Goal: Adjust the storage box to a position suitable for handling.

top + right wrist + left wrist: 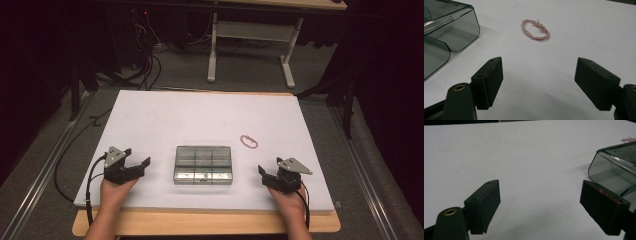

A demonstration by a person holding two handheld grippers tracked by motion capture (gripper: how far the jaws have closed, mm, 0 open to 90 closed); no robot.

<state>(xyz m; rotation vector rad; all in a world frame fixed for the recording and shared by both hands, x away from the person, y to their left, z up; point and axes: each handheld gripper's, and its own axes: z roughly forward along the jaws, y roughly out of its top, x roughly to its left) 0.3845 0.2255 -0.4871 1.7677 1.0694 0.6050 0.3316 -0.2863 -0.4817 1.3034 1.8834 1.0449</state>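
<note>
Board: we see a white sheet on a wooden table (dark room).
Box: clear, shut, contents unclear.
Loop: beside box.
Tongs: left gripper and right gripper wide, empty.

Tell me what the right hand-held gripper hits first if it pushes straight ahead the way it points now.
Probably the pink cord loop: in its own view it lies ahead of the open right hand-held gripper, slightly left of centre, with bare white table between. The clear plastic box sits off to the left, likely outside that line.

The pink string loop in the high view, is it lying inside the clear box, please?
No, the pink string loop lies on the bare white board, apart from the clear box.
</note>
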